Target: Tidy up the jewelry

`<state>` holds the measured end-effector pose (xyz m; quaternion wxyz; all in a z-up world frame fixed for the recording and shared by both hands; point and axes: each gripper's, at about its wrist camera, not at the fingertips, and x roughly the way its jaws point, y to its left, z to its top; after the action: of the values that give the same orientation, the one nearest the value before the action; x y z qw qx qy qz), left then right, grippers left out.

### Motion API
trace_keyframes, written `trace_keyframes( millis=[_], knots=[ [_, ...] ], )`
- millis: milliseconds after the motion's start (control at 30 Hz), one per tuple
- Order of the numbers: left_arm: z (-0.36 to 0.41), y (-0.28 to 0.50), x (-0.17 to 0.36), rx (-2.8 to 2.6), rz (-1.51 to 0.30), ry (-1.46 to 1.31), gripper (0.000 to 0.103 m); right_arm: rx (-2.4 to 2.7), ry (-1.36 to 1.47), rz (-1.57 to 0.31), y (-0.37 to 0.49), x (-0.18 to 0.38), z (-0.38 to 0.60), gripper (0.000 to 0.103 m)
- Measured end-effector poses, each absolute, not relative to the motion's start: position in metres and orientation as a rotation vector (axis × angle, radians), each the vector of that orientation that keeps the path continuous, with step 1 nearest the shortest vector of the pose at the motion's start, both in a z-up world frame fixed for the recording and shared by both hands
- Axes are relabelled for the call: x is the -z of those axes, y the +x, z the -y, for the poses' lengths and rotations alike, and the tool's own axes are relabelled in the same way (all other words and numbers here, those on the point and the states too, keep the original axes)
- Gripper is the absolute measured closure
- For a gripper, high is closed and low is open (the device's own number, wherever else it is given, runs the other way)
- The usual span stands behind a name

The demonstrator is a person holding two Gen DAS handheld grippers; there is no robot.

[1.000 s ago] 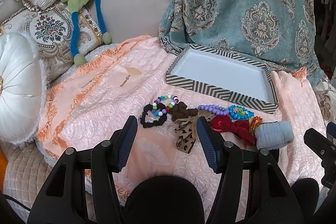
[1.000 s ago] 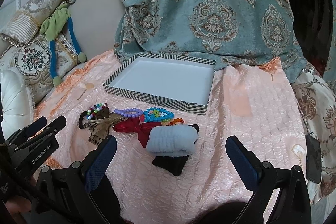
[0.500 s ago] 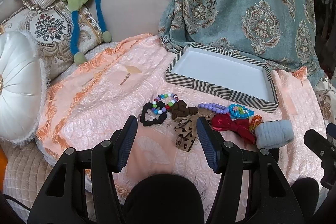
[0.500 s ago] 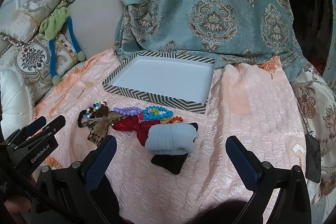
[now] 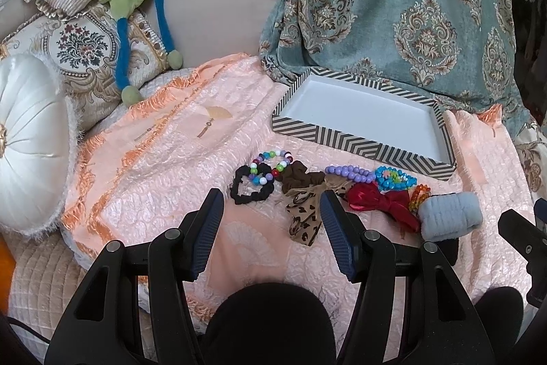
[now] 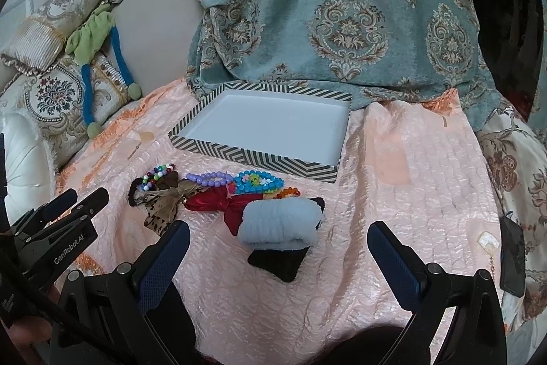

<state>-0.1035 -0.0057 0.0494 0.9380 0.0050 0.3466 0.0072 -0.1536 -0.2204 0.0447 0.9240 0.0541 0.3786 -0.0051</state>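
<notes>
"GenRobot.AI" printed on left tongs (image 6: 73, 199).

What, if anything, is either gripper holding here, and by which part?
Nothing is held. The left gripper and right gripper both stand open above the pink cloth, short of the accessories.

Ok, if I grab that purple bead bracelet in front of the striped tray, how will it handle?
The purple bead bracelet looks like small round beads on a string, so it will probably droop from the pads rather than hold its shape. The smooth beads may slip or roll if pinched on one bead. It lies against the brown bow and the blue bracelet, so they might drag along.
</notes>
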Motion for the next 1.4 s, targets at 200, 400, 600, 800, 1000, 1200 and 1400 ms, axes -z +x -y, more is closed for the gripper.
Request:
trace_keyframes(
  millis=[200, 400, 600, 800, 1000, 1200, 1400],
  knots=[
    [0.004, -0.102, -0.049, -0.016, -0.709, 0.005, 0.044, 0.011, 0.11, -0.775, -0.154, -0.045, 0.221, 0.0],
    [-0.009, -0.099, -0.048, -0.021, -0.721, -0.013, 0.044, 0.018, 0.115, -0.783, -0.153, -0.042, 0.227, 0.0],
    [-0.032, -0.086, -0.037, -0.017, -0.783, -0.055, 0.044, -0.011, 0.141, -0.805, -0.146, -0.03, 0.236, 0.0],
    [-0.045, -0.074, -0.025, 0.012, -0.835, -0.078, 0.044, -0.072, 0.152, -0.813, -0.133, -0.024, 0.236, 0.011],
    [-0.056, -0.05, -0.019, 0.028, -0.881, -0.108, 0.044, -0.231, 0.168, -0.846, -0.103, -0.018, 0.217, 0.027],
    [-0.059, -0.007, -0.018, 0.044, -0.908, -0.119, 0.044, -0.324, 0.145, -0.888, -0.059, -0.006, 0.189, 0.043],
    [-0.049, 0.038, -0.007, 0.094, -0.95, -0.064, 0.044, -0.327, 0.087, -0.949, -0.014, 0.011, 0.176, 0.048]
  ],
)
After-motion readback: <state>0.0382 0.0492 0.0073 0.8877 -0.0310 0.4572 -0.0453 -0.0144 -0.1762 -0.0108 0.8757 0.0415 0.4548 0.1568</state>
